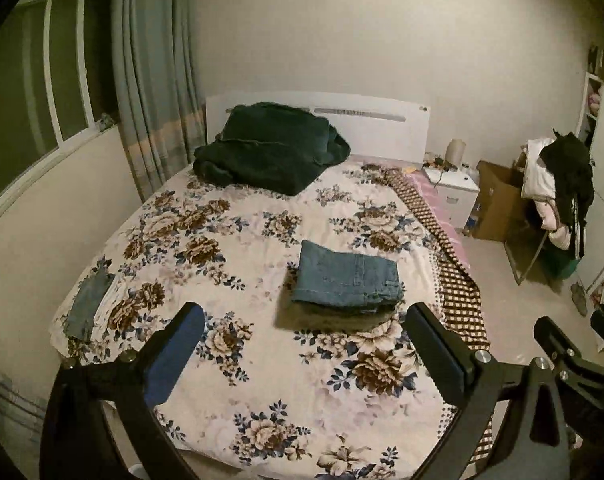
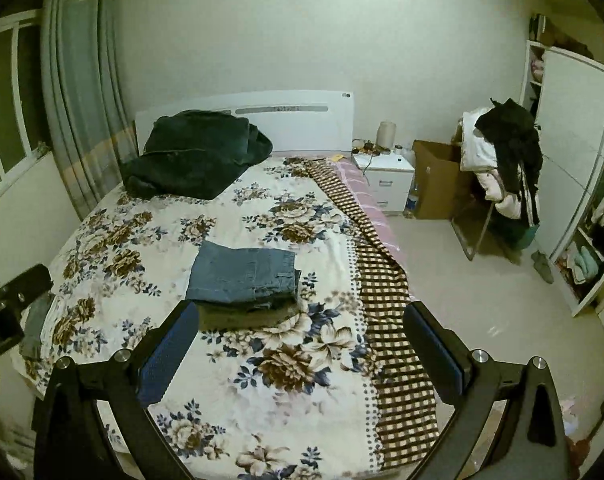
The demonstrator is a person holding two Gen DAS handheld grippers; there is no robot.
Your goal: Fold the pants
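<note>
1. Fingers (image 1: 190, 332) of the left gripper (image 1: 305, 344) spread wide, nothing between them, held above the near part of the bed (image 1: 262, 420).
2. Fingers (image 2: 433, 340) of the right gripper (image 2: 302, 340) likewise spread wide and holding nothing, above the same near part of the bed, a little to the right.
3. Folded blue denim pants (image 1: 347, 278), a neat thick rectangle with several layers showing at the near edge, lying flat on the floral bedspread (image 1: 230, 216) about midway up the bed, apart from both grippers.
4. Same pants (image 2: 244, 276) in the right wrist view, just beyond the left fingertip, not touching it.
5. Second, smaller piece of denim (image 1: 88, 306) lying flat near the left edge of the bed, well apart from the folded pants.
6. Dark green blanket (image 1: 270, 148) heaped at the head of the bed against the white headboard (image 1: 381, 128).
7. Brown checked cloth (image 2: 385, 292) running along the right side of the bed, with a pink sheet (image 2: 361, 188) beside it.
8. White nightstand (image 2: 385, 184) right of the headboard, a cardboard box (image 2: 433, 180) next to it, then a rack piled with clothes (image 2: 501, 152).
9. Grey curtain (image 1: 154, 80) and window (image 1: 42, 80) on the left wall.
</note>
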